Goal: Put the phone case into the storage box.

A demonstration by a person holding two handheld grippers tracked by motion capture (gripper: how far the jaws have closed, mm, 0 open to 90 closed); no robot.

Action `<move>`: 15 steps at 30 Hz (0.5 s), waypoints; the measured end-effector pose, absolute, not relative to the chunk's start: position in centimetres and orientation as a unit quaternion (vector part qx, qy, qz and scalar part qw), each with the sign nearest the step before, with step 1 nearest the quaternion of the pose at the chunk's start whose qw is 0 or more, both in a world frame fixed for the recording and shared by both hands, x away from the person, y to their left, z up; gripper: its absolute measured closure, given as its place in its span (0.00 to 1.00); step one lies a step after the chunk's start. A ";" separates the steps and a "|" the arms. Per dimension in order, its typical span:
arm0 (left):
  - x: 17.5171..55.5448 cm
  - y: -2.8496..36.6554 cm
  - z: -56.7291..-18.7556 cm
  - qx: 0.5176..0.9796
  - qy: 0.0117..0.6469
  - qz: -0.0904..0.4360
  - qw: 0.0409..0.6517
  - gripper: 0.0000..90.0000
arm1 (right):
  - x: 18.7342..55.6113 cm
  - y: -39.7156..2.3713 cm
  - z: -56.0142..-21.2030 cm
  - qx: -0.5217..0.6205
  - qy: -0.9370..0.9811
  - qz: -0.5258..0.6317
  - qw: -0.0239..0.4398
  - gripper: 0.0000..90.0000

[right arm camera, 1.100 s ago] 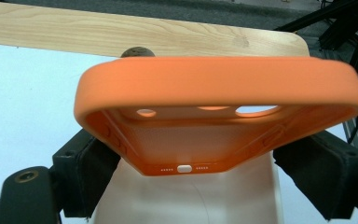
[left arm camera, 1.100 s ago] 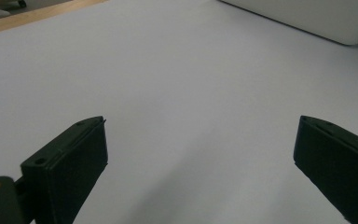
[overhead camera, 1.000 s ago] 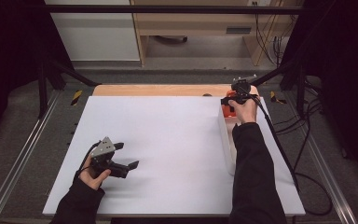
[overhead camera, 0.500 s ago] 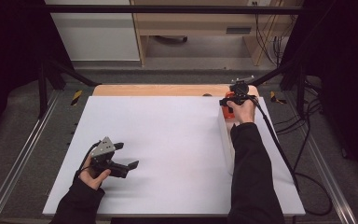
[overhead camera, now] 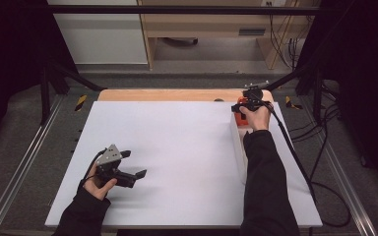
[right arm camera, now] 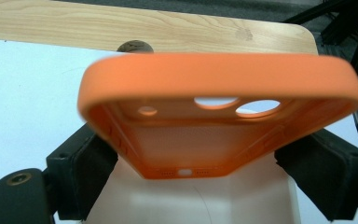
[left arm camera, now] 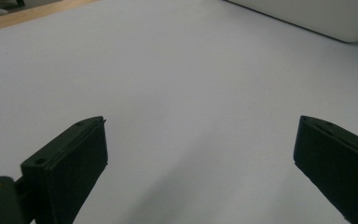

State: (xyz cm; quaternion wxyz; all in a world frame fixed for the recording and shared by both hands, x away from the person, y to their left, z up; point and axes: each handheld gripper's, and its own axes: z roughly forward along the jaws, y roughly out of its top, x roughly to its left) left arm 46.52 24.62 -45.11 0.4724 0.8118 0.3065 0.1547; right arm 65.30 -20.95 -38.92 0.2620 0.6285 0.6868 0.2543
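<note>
Chg vs earlier: hands unmoved; right gripper (overhead camera: 242, 105) jaws just opening.
High view: left gripper (overhead camera: 134, 164) idle, jaws wide, empty, far from case.
Right gripper view: orange phone case (right arm camera: 214, 116) between jaws, long axis running away from them, over white box (right arm camera: 205, 200); pad contact unclear.

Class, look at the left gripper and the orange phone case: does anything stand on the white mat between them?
Nothing visible does. Bare white mat lies between the open left gripper and the orange phone case, which sits between the right gripper's just-opening fingers.
</note>
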 end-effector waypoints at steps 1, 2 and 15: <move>46.5 24.6 -45.1 0.812 0.306 0.154 0.471 0.03 | 65.3 -21.0 -38.9 0.626 0.689 0.256 0.260 0.11; 46.5 24.6 -45.1 0.813 0.306 0.155 0.471 0.03 | 65.3 -21.0 -38.9 0.626 0.688 0.258 0.262 0.09; 46.5 24.6 -45.1 0.812 0.306 0.156 0.472 0.03 | 64.4 -21.3 -37.8 0.609 0.689 0.289 0.265 0.01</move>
